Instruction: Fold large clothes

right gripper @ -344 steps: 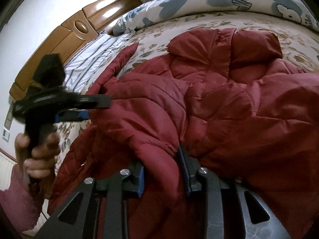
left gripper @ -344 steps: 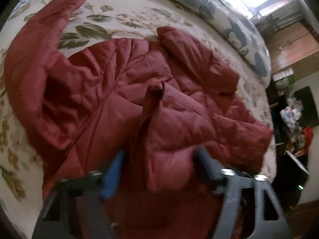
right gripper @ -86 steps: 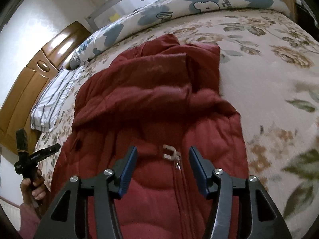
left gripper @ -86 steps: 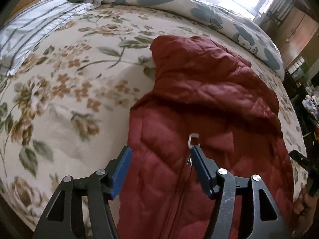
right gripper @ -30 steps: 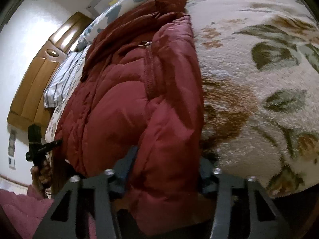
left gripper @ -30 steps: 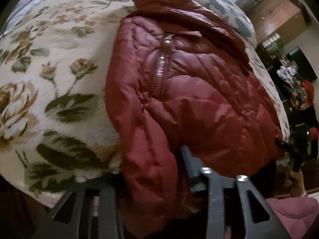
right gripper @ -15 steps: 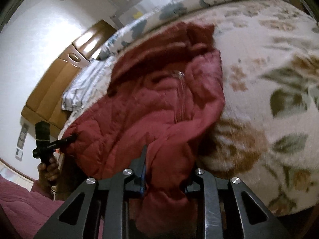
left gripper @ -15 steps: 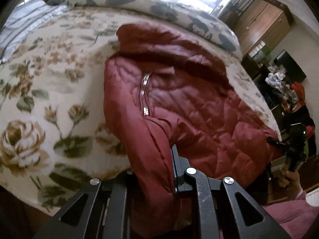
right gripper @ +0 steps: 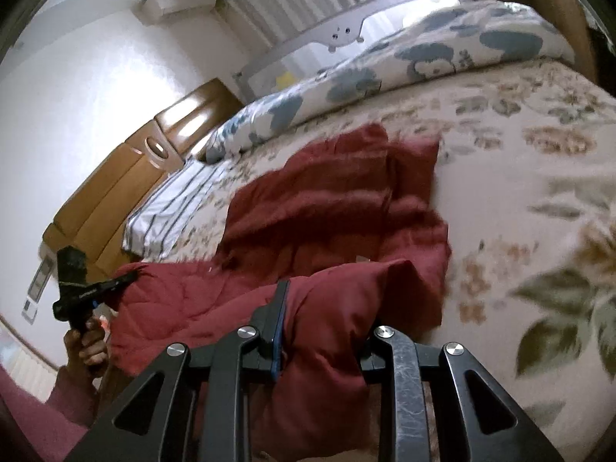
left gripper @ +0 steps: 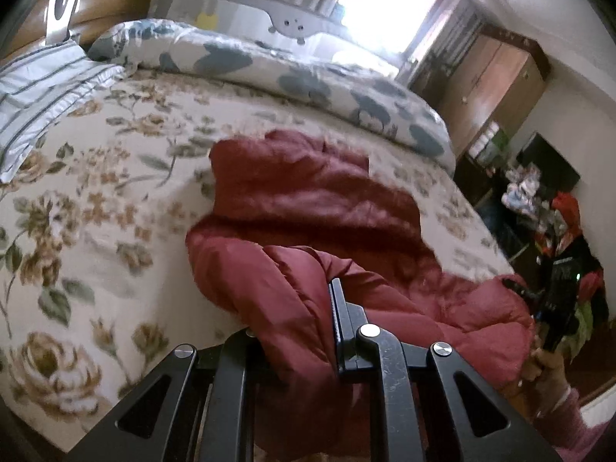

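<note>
A dark red quilted jacket (left gripper: 308, 208) lies on the floral bedspread (left gripper: 96, 200), its hood end toward the pillows. My left gripper (left gripper: 296, 331) is shut on the jacket's near left hem corner, lifted off the bed. My right gripper (right gripper: 323, 331) is shut on the near right hem corner of the jacket (right gripper: 331, 200), also lifted. The hem hangs between the two as a raised fold above the jacket's lower half. Each gripper shows at the edge of the other's view: the right one (left gripper: 554, 300) and the left one (right gripper: 81, 292).
A blue-flowered duvet (left gripper: 277, 65) lies rolled along the far side of the bed. A striped pillow (left gripper: 42, 92) sits by the wooden headboard (right gripper: 127, 177). A wardrobe (left gripper: 496, 77) and cluttered shelves (left gripper: 539, 200) stand to the right.
Both grippers closed on the hem corners at the bed's near edge and have lifted them up and forward over the jacket. The zipper front is now covered by the raised fold.
</note>
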### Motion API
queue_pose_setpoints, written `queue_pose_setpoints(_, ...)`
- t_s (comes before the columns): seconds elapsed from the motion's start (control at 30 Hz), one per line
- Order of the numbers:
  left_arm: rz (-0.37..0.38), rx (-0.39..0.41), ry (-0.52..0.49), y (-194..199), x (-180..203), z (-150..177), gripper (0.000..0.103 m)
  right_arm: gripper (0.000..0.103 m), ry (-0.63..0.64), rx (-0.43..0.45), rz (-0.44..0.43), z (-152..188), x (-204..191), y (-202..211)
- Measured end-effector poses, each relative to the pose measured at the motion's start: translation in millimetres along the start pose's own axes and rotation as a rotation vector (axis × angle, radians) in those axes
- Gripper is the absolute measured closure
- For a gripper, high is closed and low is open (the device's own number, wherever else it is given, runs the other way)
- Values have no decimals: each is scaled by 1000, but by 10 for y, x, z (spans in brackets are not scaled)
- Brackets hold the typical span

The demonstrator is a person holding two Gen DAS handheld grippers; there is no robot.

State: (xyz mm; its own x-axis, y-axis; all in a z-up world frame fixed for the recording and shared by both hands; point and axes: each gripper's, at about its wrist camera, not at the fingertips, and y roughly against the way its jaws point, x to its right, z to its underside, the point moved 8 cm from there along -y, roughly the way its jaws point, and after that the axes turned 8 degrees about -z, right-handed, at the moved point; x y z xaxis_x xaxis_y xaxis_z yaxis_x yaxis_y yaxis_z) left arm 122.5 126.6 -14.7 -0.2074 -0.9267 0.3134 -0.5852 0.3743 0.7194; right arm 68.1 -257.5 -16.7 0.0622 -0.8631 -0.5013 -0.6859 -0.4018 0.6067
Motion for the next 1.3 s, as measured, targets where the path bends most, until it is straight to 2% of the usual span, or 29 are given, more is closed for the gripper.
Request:
queue_pose_setpoints(0.37,-60,40,19,-443,17,-599,86,78,-2,85,97,-757,191,-317)
queue_pose_setpoints(0.7,-136,55,31,-1063,19,-1143,85,78,-59,117,169,-1316,519,-797)
queue_pose_setpoints(0.83,-192,57,39,-1450,-29,-1334,84,77,-109,123,219,-1454,769,-1018)
queue_pose_setpoints(0.93,-206,39,42,-1726,-51,-1435,84,77,-158,115,230,-1514,986,-1211)
queue_pose_setpoints(1.3,-275,-40,61,-2745,-230,-1772,81,77,-198,78,310,-1661,1458,-1815)
